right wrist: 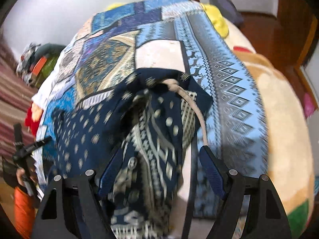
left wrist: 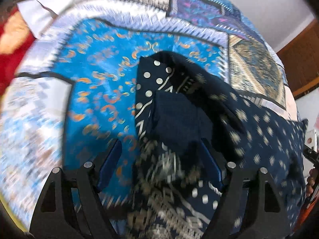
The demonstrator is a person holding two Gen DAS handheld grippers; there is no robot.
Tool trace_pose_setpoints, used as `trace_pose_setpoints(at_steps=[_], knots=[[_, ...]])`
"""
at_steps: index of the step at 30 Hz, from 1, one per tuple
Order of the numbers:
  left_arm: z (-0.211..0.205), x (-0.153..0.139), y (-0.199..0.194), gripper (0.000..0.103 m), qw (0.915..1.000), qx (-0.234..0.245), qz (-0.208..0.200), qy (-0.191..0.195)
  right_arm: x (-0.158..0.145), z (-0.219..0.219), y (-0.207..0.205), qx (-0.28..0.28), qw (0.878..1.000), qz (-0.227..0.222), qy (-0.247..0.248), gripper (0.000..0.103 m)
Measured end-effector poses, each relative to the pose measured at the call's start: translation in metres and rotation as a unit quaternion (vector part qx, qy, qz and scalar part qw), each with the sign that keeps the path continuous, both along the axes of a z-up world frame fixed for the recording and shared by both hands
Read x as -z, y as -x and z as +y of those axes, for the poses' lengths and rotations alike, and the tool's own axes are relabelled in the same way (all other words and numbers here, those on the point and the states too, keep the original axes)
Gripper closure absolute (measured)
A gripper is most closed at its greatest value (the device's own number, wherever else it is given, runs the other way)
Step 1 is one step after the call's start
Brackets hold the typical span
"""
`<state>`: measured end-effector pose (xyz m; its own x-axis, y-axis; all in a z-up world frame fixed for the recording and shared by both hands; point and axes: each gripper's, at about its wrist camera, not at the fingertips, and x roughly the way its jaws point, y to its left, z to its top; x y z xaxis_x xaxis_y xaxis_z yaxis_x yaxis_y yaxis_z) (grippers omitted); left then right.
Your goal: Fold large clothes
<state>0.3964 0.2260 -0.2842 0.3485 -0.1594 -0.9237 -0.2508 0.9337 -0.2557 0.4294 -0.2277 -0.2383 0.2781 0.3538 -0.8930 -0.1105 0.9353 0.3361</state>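
A navy garment (left wrist: 179, 119) with white dots and geometric bands lies bunched on a blue patterned bedspread (left wrist: 95, 75). In the left wrist view it runs between the fingers of my left gripper (left wrist: 161, 159), whose jaws stand wide apart around the cloth. In the right wrist view the same garment (right wrist: 151, 135) lies between the fingers of my right gripper (right wrist: 159, 169), also wide apart; a beige drawstring (right wrist: 191, 103) trails from its waist. Both views are motion-blurred.
The bedspread (right wrist: 235, 75) covers a bed; a cream blanket (right wrist: 285, 131) lies at its right side. A white cloth (left wrist: 49, 10) and red fabric (left wrist: 14, 45) lie at the far left. A wooden door (right wrist: 279, 29) stands behind.
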Motion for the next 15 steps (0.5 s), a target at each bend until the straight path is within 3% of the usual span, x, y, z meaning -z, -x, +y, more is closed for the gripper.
trace_pose_setpoints(at_steps=[4,6,7,9,11,12,15], knots=[[-0.003,0.019,-0.023,0.025,0.9997,-0.003,-0.004,0.023,0.006,0.009,-0.02,0.002,1.0,0.001,-0.028,0.026],[-0.01,0.021,-0.028,0.025,0.9995,-0.005,-0.014,0.026,0.009,0.017,-0.027,-0.008,1.0,-0.001,-0.025,0.034],[-0.013,0.022,-0.032,0.025,0.9996,-0.003,-0.017,0.021,0.011,0.022,-0.03,-0.015,1.0,-0.004,-0.02,0.042],[-0.026,0.021,-0.036,0.038,0.9996,0.015,-0.025,-0.004,0.013,0.034,-0.033,-0.035,0.999,-0.008,-0.005,0.06],[-0.033,0.018,-0.038,0.07,0.9991,0.03,-0.028,-0.012,0.016,0.043,-0.038,-0.049,0.999,-0.008,0.003,0.083],[-0.035,0.015,-0.039,0.072,0.9988,0.036,-0.029,-0.016,0.015,0.047,-0.04,-0.052,0.998,-0.013,0.015,0.085],[-0.04,-0.004,-0.039,0.077,0.9957,0.039,-0.038,-0.075,0.01,0.064,-0.052,-0.07,0.996,-0.034,0.04,0.088]])
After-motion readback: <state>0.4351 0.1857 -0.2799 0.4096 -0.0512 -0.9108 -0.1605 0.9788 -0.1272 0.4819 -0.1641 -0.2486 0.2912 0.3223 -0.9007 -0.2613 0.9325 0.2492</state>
